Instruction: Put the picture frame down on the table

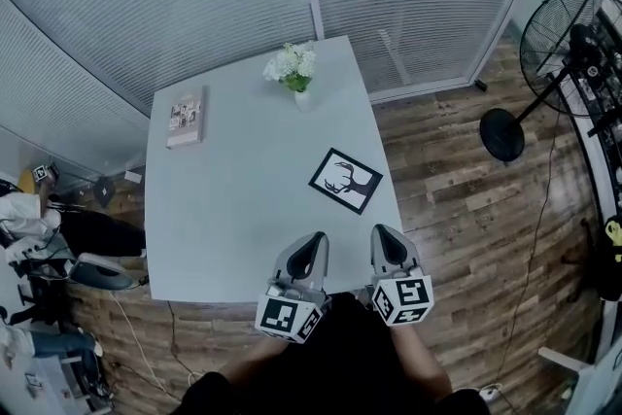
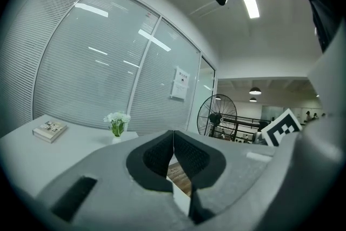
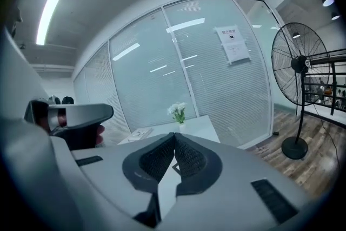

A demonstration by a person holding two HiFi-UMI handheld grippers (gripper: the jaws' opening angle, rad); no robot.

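— Grippers first: how do they stand?

— Both are clenched on nothing. In the left gripper view, the left gripper (image 2: pixel 173 133) has its dark ribbed pads (image 2: pixel 157 157) meeting at the tips. Only a strip of wood floor and white table edge shows through the slit lower down. The right gripper (image 3: pixel 174 136) looks the same in its own view, with its pads together at the tips and nothing pinched between them.

— Where are they from the head view?

— Side by side at about six o'clock, over the near edge of the table (image 1: pixel 233 209), each with its marker cube toward the person. Neither touches anything on the tabletop.

— And the picture frame?

— The picture frame (image 1: pixel 345 180) lies flat on the table, at roughly four o'clock from the table's middle. It sits at twelve o'clock from the right gripper, near it but clear of both. It has a black border and a dark antlered figure on white, and it is turned so that one corner points toward the grippers.

— Anything else on the table?

— Flowers (image 1: pixel 292 65) in a small vase stand at twelve o'clock by the far edge. A book (image 1: pixel 185 117) lies at ten o'clock. A fan (image 1: pixel 569 39) stands off the table at two o'clock.
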